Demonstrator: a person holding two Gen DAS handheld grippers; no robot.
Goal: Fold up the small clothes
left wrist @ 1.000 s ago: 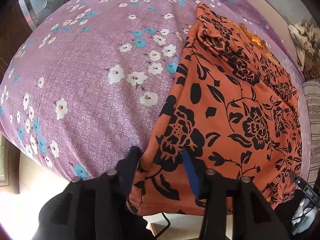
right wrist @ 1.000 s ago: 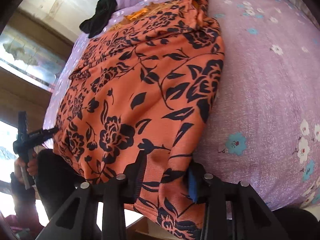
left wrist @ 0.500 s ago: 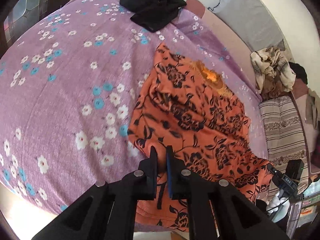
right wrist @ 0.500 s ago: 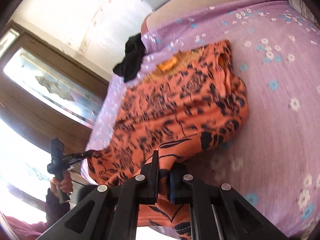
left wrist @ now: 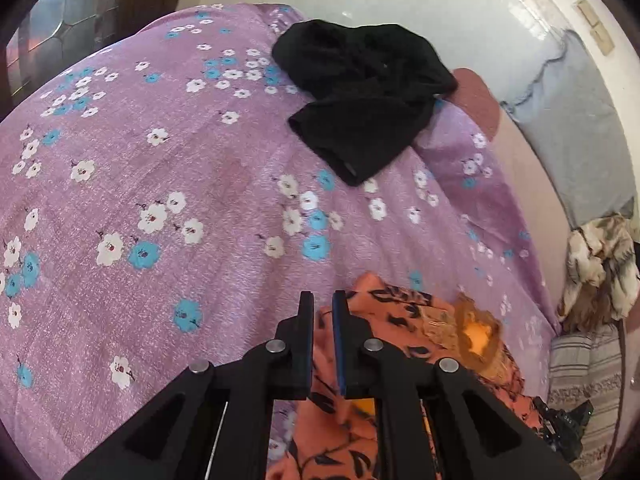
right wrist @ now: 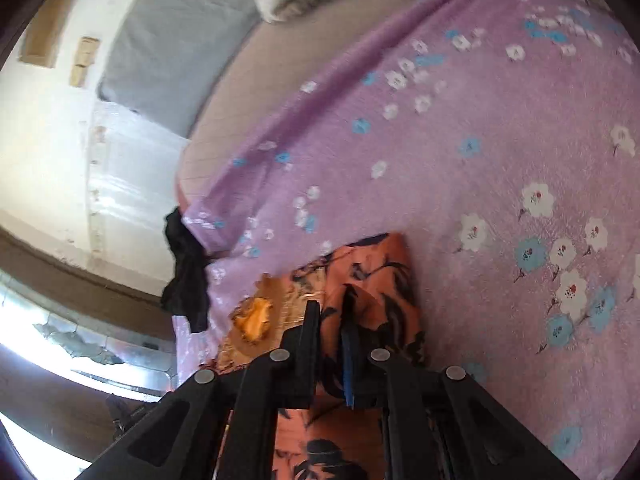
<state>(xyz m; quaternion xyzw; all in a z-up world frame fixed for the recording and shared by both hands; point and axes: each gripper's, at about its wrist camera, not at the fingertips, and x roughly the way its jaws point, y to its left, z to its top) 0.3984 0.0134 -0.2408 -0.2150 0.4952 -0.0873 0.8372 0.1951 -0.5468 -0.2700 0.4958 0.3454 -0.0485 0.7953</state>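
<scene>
An orange garment with black flowers [left wrist: 404,316] lies on the purple flowered bedsheet [left wrist: 160,200]; it also shows in the right wrist view [right wrist: 372,268]. My left gripper [left wrist: 322,300] is shut on the garment's left bottom edge and holds it above the garment's upper part, near the golden neckline [left wrist: 476,332]. My right gripper [right wrist: 331,304] is shut on the garment's right bottom edge, next to the same neckline [right wrist: 254,318]. The lifted cloth hangs down between and below both pairs of fingers. The rest of the garment is hidden under the grippers.
A crumpled black garment [left wrist: 368,92] lies further back on the bed, also in the right wrist view [right wrist: 186,276]. A grey pillow [left wrist: 576,128] leans on the white wall. A patterned cloth heap [left wrist: 600,264] and a striped cushion [left wrist: 580,380] sit at the right.
Both grippers closed on the garment's bottom edge, lifted it and carried it forward over the garment toward the neckline. The garment is now doubled over and the black garment looks much nearer.
</scene>
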